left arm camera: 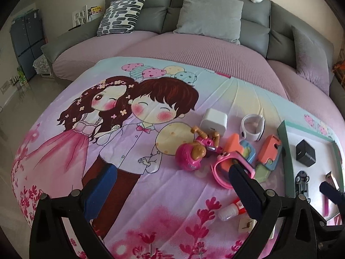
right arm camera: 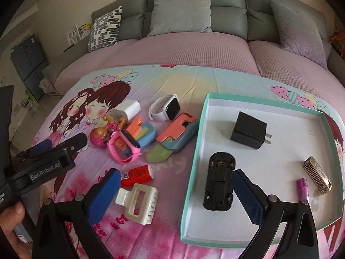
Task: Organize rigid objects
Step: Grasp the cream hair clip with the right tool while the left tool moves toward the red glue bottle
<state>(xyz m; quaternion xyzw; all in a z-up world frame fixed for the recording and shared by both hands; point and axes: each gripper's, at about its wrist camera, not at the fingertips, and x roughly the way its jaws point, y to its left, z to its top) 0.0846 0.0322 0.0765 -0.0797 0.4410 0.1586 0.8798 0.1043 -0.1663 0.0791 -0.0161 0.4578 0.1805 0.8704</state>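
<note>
While a cartoon-printed blanket (right arm camera: 172,82) covers the surface in front of a grey sofa (right arm camera: 194,4), a shallow teal-rimmed box (right arm camera: 195,151) with a white floor sits toward the blanket's right edge. Inside the box, a black toy car (right arm camera: 220,183) lies upside down, its long axis running from the near rim toward the far rim. A black plug adapter (right arm camera: 248,132) sits beyond the car, its prongs pointing toward the right rim. A gold patterned lighter (right arm camera: 318,177) and a purple tube (right arm camera: 303,188) lie close together near the right rim, both angled.

Left of the box, loose items cluster at the blanket's middle: a white smartwatch (right arm camera: 165,108), a white charger cube (right arm camera: 128,110), a pink watch (right arm camera: 124,149), a pink doll toy (right arm camera: 100,136), an orange and blue folding toy knife (right arm camera: 174,133) with its green blade pointing toward the near edge, a red bottle (right arm camera: 138,176) lying on its side, and a cream hair claw (right arm camera: 138,201).

The right gripper (right arm camera: 176,196) hovers with its jaws spread wide and empty, one blue pad over the blanket, the other just beside the car. The left gripper (left arm camera: 170,191) is also wide apart and empty, over the blanket's left part, one finger (left arm camera: 243,183) near the pink watch.
</note>
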